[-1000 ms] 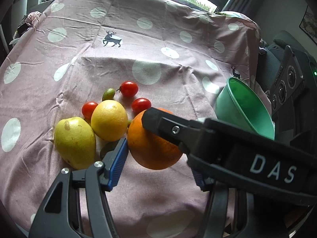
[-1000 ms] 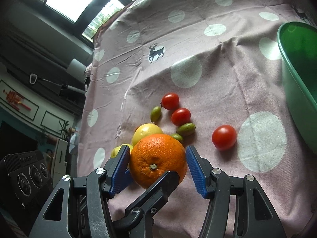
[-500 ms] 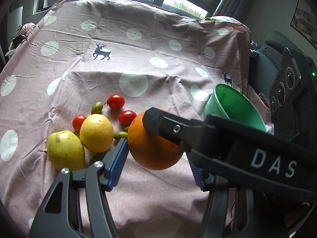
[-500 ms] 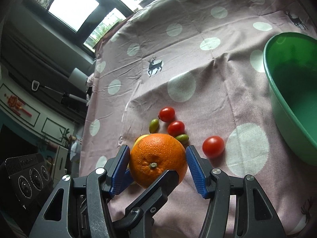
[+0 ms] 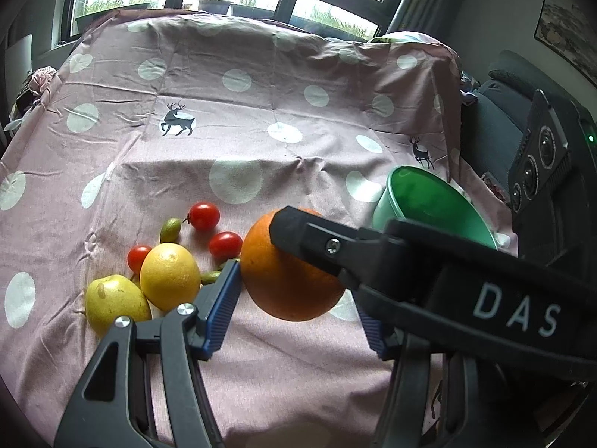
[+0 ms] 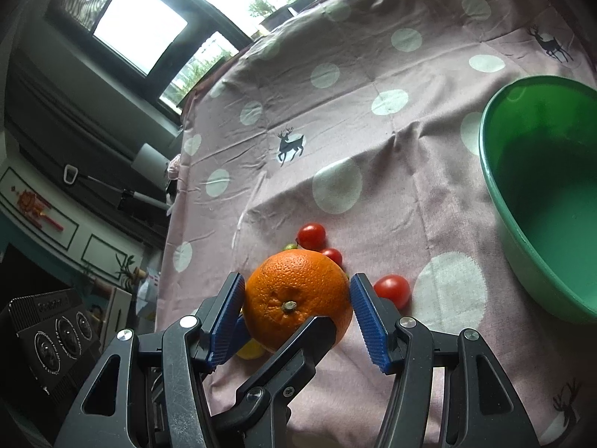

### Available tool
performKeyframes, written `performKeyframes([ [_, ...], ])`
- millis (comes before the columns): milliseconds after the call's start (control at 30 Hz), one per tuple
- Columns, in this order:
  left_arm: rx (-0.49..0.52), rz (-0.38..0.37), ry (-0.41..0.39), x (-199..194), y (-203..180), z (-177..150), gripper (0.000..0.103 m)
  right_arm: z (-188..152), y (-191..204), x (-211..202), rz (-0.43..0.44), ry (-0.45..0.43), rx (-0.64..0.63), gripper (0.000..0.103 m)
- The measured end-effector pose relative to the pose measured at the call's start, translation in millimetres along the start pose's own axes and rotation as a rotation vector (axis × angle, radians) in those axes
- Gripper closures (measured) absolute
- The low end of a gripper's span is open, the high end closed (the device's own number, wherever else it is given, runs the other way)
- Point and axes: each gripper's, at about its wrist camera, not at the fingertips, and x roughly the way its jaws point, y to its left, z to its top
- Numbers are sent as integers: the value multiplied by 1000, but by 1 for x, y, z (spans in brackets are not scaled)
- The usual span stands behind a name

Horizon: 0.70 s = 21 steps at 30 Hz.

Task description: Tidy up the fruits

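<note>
Pink tablecloth [image 6: 429, 194] below; right gripper [image 6: 297, 317] level, gripping orange [image 6: 296, 298] (lifted).

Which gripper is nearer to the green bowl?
Right, I judge. Both grippers flank the orange; the right gripper reaches in from the green bowl's side, the left gripper from the pear's side.

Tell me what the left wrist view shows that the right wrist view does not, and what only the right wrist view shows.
Only the left wrist view: the yellow pear, the whole lemon beside it, and a cherry tomato behind them.
Only the right wrist view: a lone tomato on the cloth between the orange and the bowl, and the orange's stem end.
Both: the orange between blue-padded fingers, the green bowl, the dotted pink cloth.
</note>
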Motion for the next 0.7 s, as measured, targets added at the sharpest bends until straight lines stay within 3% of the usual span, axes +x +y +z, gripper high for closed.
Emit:
performKeyframes([
  [100,11,18,-4,1,-3,1,45,0,-1,-2,-4,-3,-3,41],
  [233,5,-30,3,2,-2,2,46,1,-4,-7,-29,-34,11,41],
  [433,54,10,-31,-2,-13,1,49,3,-8,-8,-22,-19,11,41],
  [500,51,-59,-51,-6,-14,2,62,4,-6,-11,38,-30,8,41],
  [567,40,-102,-56,-9,-15,6,61,4,-4,-19,100,-51,5,41],
  [700,44,-110,-24,-3,-17,4,60,4,-7,-18,43,-55,9,41],
])
